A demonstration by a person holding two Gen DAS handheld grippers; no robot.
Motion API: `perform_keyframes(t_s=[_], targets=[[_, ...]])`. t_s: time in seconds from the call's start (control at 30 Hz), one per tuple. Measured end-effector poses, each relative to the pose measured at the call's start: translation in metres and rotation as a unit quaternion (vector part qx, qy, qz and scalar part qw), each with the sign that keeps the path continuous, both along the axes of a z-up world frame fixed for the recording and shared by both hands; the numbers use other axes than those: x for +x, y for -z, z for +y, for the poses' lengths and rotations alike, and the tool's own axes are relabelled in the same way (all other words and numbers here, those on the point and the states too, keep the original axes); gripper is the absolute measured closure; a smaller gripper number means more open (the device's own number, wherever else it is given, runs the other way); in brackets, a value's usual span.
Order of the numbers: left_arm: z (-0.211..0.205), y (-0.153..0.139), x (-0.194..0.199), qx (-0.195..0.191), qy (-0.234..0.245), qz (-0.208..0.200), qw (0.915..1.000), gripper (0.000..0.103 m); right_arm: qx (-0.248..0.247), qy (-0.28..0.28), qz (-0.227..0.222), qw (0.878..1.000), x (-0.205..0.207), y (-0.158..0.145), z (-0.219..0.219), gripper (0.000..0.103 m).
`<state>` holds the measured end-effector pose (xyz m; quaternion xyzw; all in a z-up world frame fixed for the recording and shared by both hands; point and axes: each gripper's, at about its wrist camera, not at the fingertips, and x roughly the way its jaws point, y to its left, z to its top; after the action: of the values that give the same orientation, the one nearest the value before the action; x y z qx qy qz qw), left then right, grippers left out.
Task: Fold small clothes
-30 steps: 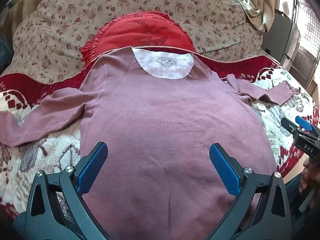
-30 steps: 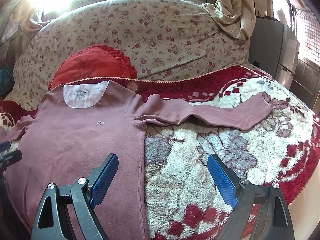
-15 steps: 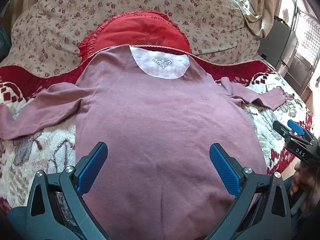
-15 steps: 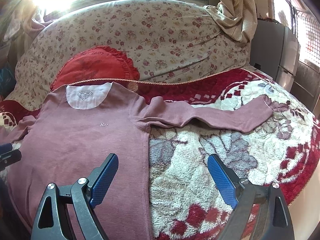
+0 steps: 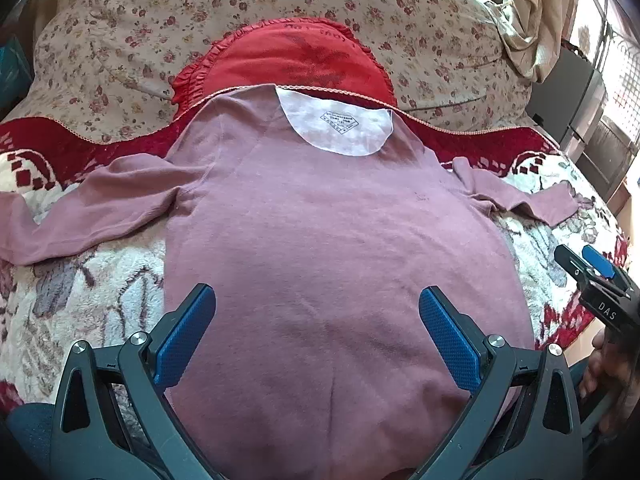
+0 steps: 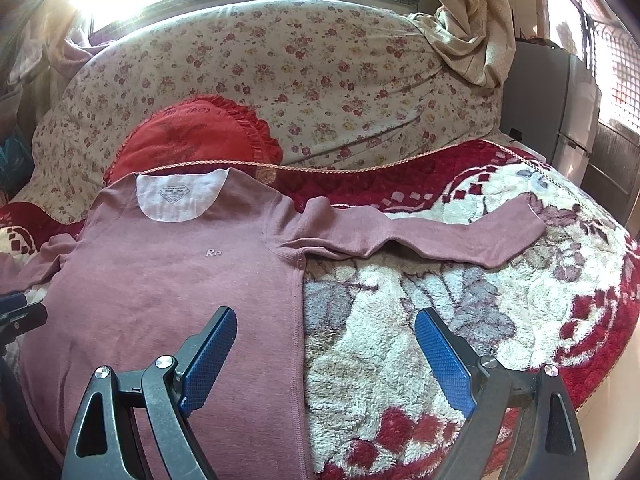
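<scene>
A mauve long-sleeved shirt (image 5: 320,240) lies flat, front up, on a fleece blanket, collar away from me, both sleeves spread sideways. It also shows in the right wrist view (image 6: 168,288), with its right sleeve (image 6: 420,236) stretched out. My left gripper (image 5: 316,320) is open and empty above the lower body of the shirt. My right gripper (image 6: 324,344) is open and empty over the shirt's right side seam; it shows at the right edge of the left wrist view (image 5: 596,276).
A red frilled cushion (image 5: 288,56) and a floral bedding roll (image 6: 320,80) lie behind the collar. The red and white fleece blanket (image 6: 460,320) covers the bed. A grey cabinet (image 6: 560,92) stands at the far right. The bed edge drops off at lower right.
The left wrist view has shifted left and slightly lower, so the shirt sits further right in frame. The right wrist view has drawn a little left and back. Both grippers stay open.
</scene>
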<state>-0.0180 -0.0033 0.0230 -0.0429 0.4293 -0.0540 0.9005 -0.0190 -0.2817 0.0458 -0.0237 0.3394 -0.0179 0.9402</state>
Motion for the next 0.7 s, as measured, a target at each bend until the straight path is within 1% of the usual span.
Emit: perform_keyframes(t_s=[0.3, 0.7], targets=[[0.009, -0.009, -0.006, -0.014, -0.014, 0.0, 0.9998, 0.001, 0.0, -0.002, -0.006, 1.0, -0.005, -0.006, 0.005, 0.014], [0.012, -0.018, -0.012, -0.021, -0.014, -0.011, 0.9996, 0.001, 0.004, -0.007, -0.025, 1.0, -0.017, -0.023, 0.009, 0.014]])
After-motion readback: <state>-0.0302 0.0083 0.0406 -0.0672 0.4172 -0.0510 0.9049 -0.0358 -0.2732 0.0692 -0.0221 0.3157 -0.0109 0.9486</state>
